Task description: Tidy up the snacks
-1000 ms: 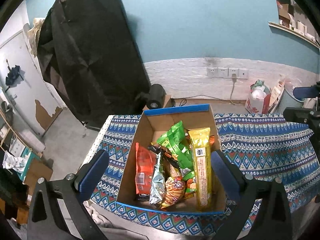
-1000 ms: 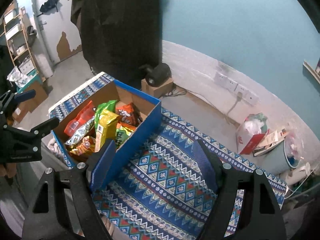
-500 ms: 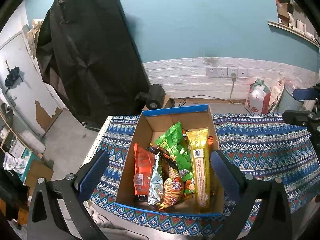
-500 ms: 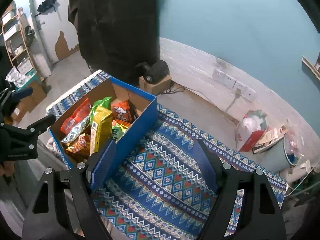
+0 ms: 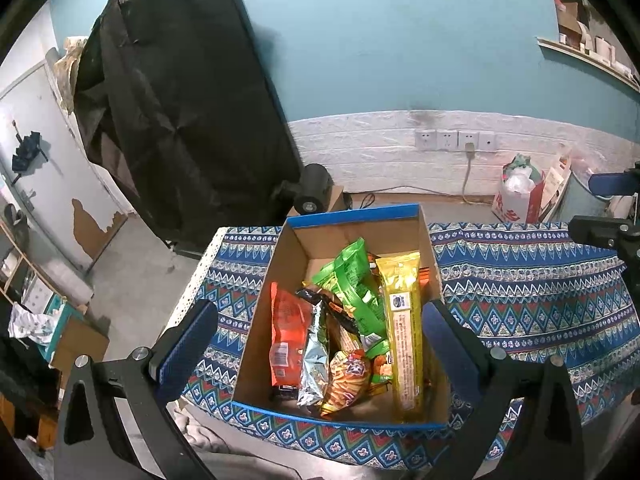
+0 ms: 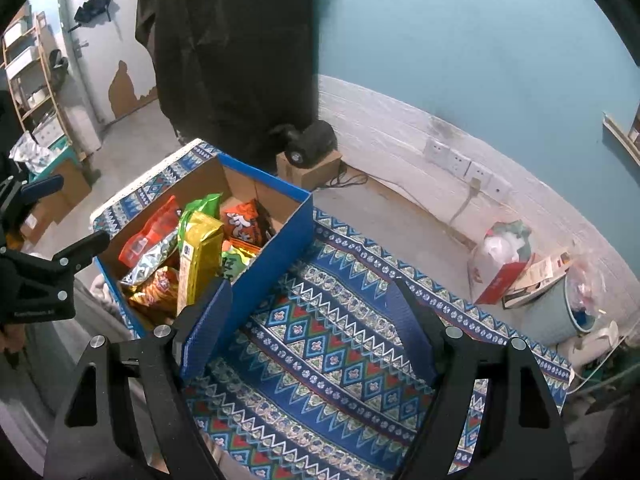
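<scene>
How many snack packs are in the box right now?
6 visible in the cardboard box: red pack, silver pack, green pack, long yellow pack, striped orange pack, orange bag behind. More may be buried underneath.

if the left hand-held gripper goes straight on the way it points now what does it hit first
Most likely the snack packets in the open cardboard box: the left hand-held gripper is open, with its fingers astride the box, aimed at the silver packet and green packet. Depth is unclear.
</scene>
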A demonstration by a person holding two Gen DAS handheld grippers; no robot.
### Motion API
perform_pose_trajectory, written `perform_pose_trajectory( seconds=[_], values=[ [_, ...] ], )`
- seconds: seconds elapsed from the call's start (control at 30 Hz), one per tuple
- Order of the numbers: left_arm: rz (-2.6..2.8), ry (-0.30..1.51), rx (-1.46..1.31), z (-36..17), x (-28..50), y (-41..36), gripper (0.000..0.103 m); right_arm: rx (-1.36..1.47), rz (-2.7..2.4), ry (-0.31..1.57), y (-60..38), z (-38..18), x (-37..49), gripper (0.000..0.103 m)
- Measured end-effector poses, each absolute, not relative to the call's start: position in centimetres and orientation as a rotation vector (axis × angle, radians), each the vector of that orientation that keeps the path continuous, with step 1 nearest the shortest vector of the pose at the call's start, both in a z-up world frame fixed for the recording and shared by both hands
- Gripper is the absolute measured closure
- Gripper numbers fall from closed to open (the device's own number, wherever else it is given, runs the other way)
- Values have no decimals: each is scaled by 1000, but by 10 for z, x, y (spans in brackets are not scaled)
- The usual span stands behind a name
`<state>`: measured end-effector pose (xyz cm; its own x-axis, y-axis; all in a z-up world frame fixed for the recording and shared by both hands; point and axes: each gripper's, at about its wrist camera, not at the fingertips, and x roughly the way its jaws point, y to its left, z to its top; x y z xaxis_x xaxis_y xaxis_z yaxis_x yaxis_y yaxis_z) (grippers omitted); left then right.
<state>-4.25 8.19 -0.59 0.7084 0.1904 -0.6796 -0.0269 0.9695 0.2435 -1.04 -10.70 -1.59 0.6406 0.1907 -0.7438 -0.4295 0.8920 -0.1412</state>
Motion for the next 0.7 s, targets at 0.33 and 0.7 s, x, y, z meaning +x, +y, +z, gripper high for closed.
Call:
perform_pose_trajectory(
  seconds=[0.33, 0.7],
  values=[
    [121, 794, 220, -8, -41, 80, 0, -326, 361, 804, -108, -17, -11, 24],
    [128, 780, 240, -8, -43, 76, 0, -333, 363, 806, -108, -19, -11, 24]
  ],
)
